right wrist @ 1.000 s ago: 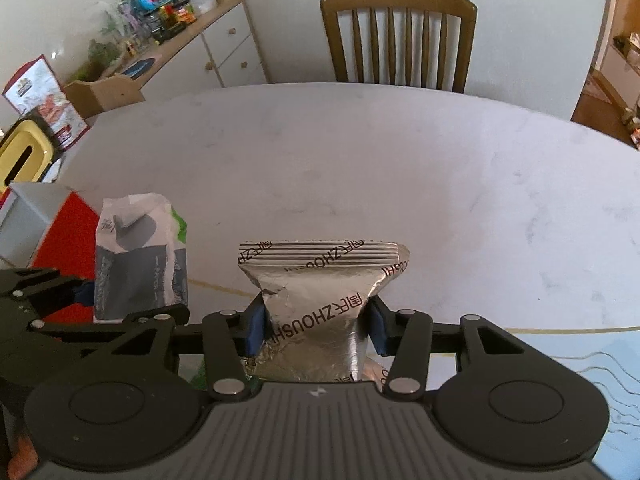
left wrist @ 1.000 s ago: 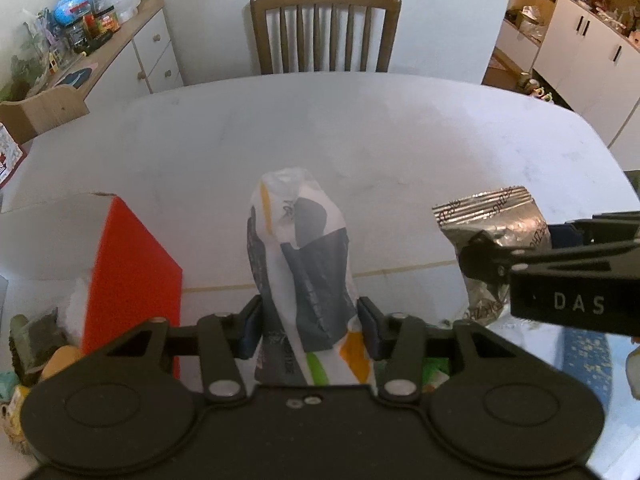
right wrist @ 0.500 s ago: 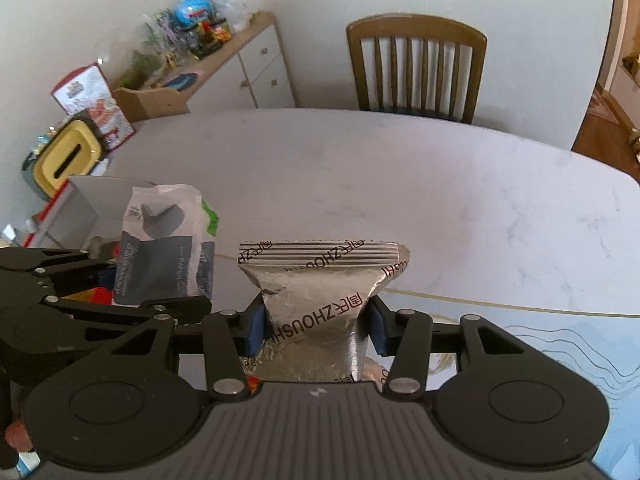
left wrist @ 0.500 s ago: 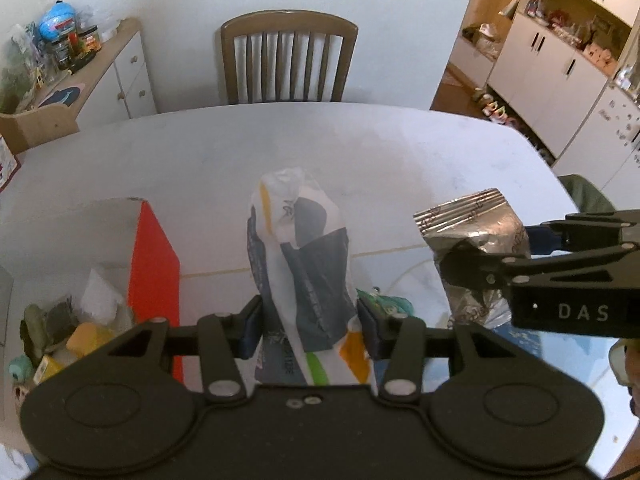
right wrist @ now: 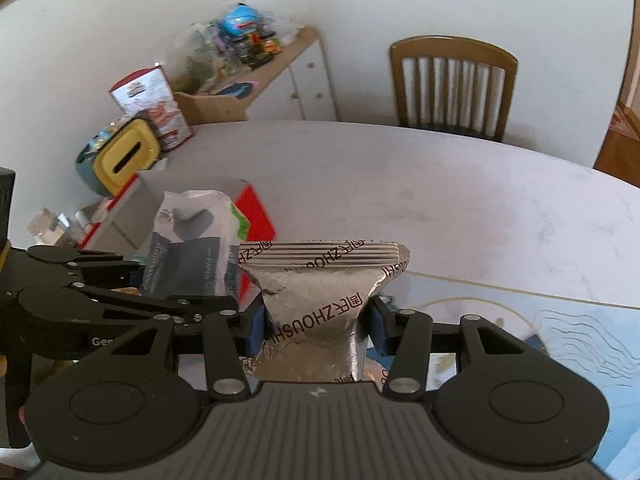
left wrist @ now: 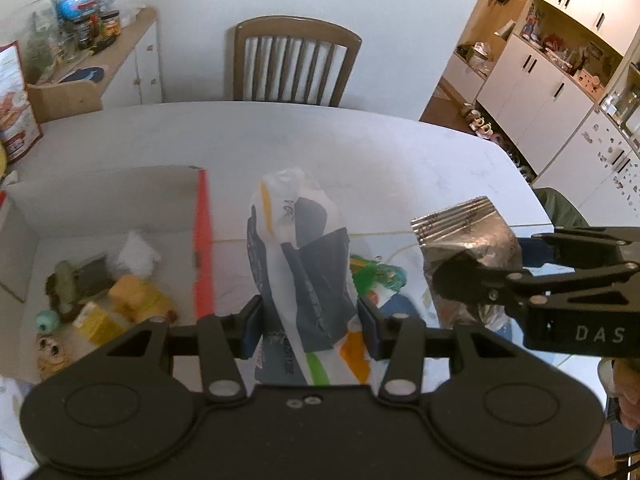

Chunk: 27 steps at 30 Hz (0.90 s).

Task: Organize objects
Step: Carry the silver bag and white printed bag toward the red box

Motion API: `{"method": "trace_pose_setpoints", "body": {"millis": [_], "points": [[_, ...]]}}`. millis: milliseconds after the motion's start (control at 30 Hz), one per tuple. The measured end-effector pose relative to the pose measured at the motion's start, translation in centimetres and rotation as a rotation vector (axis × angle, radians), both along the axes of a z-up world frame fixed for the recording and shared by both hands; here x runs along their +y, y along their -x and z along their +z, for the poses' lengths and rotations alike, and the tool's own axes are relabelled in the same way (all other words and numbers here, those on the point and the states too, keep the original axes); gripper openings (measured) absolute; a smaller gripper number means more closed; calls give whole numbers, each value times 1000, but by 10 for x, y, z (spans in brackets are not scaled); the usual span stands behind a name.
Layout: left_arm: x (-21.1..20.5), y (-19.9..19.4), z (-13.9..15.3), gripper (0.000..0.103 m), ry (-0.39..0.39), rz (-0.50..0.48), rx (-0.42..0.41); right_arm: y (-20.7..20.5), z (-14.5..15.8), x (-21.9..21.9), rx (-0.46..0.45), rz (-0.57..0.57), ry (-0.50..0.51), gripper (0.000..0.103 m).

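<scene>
White sideboard (left wrist: 132,60) far left against the wall; open box (left wrist: 100,216) on the pale table (left wrist: 320,148); left gripper (left wrist: 310,330) clamped on a tissue pack (left wrist: 304,264) held above it; wooden chair (left wrist: 296,64) behind; right gripper (right wrist: 316,330) squeezing a foil bag (right wrist: 320,292); white cabinets (left wrist: 560,80) far right.

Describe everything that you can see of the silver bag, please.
The silver bag is a crinkled foil pouch with a flat ribbed seal at its top and dark print reading ZHOUSH beside Chinese characters. It stands upright, lifted above the table. The right gripper is shut on its narrowed middle, one blue pad on each side. The white bag in the left gripper is just beside it.
</scene>
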State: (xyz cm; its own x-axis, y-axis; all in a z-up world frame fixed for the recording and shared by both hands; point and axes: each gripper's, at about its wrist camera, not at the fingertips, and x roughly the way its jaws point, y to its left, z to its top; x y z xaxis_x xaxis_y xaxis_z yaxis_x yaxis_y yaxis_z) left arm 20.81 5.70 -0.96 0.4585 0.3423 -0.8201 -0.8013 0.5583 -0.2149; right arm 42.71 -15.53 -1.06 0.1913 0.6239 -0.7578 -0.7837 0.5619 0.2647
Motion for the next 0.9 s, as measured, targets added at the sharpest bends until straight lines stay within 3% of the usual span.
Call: {"method": "trace_pose_setpoints", "body": {"millis": [267,567,900], "points": [[8,58,10,48,-5,30,-6,43,14,40,-6,57,-12,49],[40,118,2,48,7,84,21,82,12,94,-5,91,14,49],[83,155,7,48,-33,140,34,104,2,159,-18,112,59,49]]}}
